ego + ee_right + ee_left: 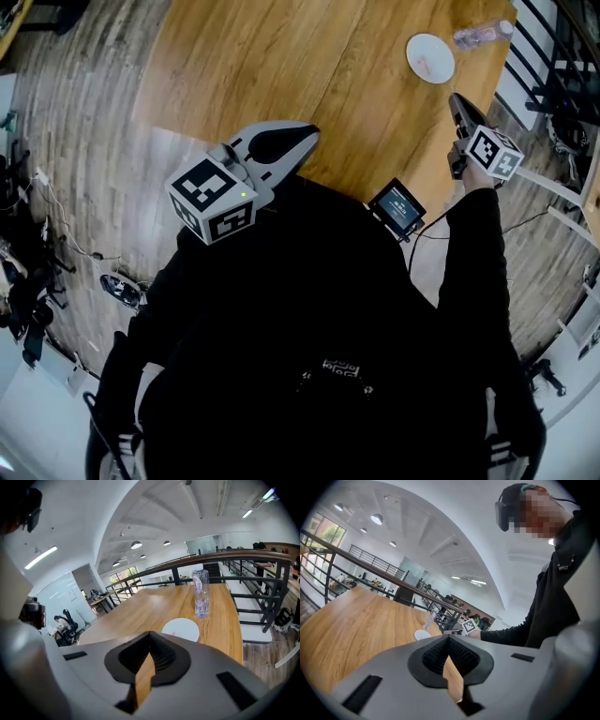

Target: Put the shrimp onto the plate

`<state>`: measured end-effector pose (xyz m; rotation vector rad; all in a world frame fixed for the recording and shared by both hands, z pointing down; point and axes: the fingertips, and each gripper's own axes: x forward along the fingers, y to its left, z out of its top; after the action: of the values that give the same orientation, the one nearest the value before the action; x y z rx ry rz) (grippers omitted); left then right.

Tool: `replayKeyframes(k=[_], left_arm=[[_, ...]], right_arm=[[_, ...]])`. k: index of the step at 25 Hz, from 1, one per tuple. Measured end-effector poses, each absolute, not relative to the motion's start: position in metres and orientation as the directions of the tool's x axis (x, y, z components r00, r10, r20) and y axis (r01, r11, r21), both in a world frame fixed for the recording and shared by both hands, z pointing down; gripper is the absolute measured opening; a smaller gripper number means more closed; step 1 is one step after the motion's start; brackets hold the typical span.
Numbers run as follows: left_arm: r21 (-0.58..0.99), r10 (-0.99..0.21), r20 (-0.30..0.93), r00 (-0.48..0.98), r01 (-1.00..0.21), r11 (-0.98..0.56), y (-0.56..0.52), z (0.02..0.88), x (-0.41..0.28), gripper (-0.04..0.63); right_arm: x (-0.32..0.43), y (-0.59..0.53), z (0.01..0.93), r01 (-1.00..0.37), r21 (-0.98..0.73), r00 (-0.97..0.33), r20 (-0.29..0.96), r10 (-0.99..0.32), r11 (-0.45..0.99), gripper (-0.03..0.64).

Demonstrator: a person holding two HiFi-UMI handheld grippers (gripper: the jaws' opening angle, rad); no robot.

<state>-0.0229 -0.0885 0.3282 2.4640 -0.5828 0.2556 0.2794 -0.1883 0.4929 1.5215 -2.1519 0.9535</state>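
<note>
The left claw (312, 134) and the right claw (456, 99) are both closed tip to tip with nothing between them, held by the near edge of the wooden surface (281, 66). A faint pink shape, seemingly the shrimp (424, 64), lies on the white plate (442, 49), near the water bottle (483, 35).

Pink smudge (424, 64) on plate (442, 49) (too small)
</note>
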Motion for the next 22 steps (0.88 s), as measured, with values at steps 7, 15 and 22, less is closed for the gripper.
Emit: replayKeyframes(k=[7, 15, 22], left_arm=[[0.423, -0.261, 0.223, 0.939, -0.335, -0.842, -0.079, 0.29, 0.004, 0.003], [0.356, -0.221, 0.08, 0.972, -0.235, -0.905, -0.064, 0.247, 0.042, 0.003], [0.34, -0.103, 0.031, 0.994, -0.107, -0.934, -0.038, 0.245, 0.091, 0.003]], right_arm=[[0.238, -0.131, 0.408, -0.869, -0.375, -0.476, 0.459, -0.75, 0.323, 0.02], [0.186, -0.055, 0.255, -0.77, -0.408, -0.577, 0.115, -0.809, 0.491, 0.018], [0.186, -0.005, 0.221, -0.786, -0.353, -0.551, 0.029, -0.834, 0.507, 0.018]])
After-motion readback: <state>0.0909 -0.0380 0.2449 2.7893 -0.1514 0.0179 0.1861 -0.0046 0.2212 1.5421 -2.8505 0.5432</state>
